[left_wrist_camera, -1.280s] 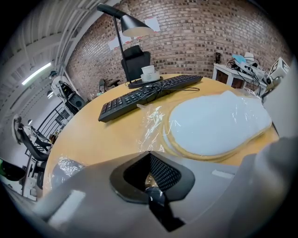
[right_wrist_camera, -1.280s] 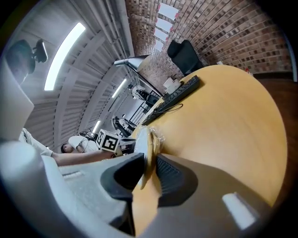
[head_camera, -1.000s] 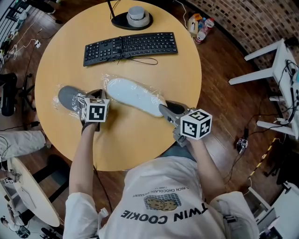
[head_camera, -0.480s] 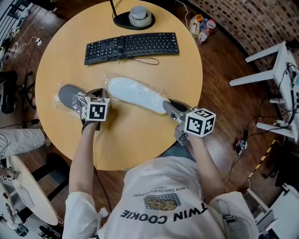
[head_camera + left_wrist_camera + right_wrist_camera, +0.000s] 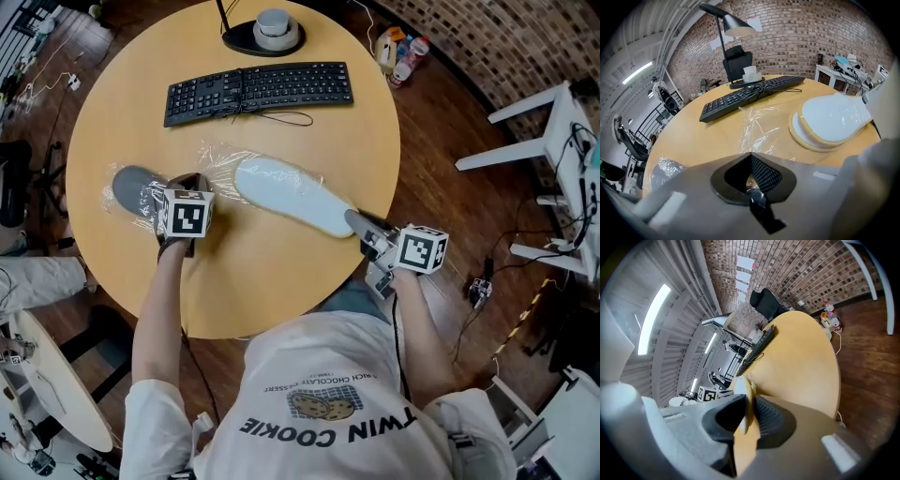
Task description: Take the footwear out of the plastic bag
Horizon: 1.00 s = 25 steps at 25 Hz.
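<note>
Round and pale, the wooden worktop (image 5: 281,272) fills the middle of the head view, with dark wood floor around it. At its near right rim the right gripper (image 5: 359,223) reaches in. Its fingers (image 5: 726,420) have just been closing and now pinch the thin near end of the footwear (image 5: 291,192), whose edge stands between the pads in the right gripper view. The footwear lies sole-up on the worktop, white with a cream rim, slanting away to the left. Its far end lies at the crumpled clear plastic bag (image 5: 220,164); whether that end is inside the bag's mouth cannot be told.

To the left, the left gripper (image 5: 187,180) points steeply down onto the bag. Its fingers are clenched together with a shiny wisp of the plastic caught between them. Just beyond it to the left lies a grey shoe (image 5: 131,187) under wrinkled plastic.

Farther across the worktop, well apart from the bag, sits a black keyboard (image 5: 258,89) with its cable looped in front. Behind it stands a black lamp (image 5: 253,39), with a pale cup (image 5: 274,23) on its base. Bottles (image 5: 403,52) stand on the floor past the rim, beside a brick wall.
</note>
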Available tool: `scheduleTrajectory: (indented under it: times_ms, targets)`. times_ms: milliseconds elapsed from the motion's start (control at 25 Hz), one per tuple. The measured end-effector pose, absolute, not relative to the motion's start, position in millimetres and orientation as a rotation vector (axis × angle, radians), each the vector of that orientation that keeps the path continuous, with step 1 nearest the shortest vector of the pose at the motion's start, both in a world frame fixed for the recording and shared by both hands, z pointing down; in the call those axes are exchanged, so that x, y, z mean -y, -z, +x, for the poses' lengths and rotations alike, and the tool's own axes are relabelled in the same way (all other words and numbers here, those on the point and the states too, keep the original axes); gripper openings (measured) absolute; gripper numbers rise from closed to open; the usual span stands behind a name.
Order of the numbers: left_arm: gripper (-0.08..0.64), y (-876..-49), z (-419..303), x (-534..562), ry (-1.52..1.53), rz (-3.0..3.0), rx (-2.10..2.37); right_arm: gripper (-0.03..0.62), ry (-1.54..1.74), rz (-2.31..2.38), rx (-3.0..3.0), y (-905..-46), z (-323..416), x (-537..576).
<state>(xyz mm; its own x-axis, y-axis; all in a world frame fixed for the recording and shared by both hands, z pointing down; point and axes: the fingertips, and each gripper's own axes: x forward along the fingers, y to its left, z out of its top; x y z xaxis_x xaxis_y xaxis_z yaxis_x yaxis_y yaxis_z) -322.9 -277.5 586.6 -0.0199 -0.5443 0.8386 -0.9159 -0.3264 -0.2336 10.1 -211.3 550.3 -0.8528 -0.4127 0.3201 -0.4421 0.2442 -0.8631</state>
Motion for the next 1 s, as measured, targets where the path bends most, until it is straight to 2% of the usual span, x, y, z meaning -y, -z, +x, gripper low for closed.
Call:
scheduleTrajectory:
  times_ms: [1000]
  targets:
    - [0.005,-584.9,-323.9,276.5,-1.289,1.883,1.531,0.055,-1.973,0.929,2.398,-556.0,105.2,134.6]
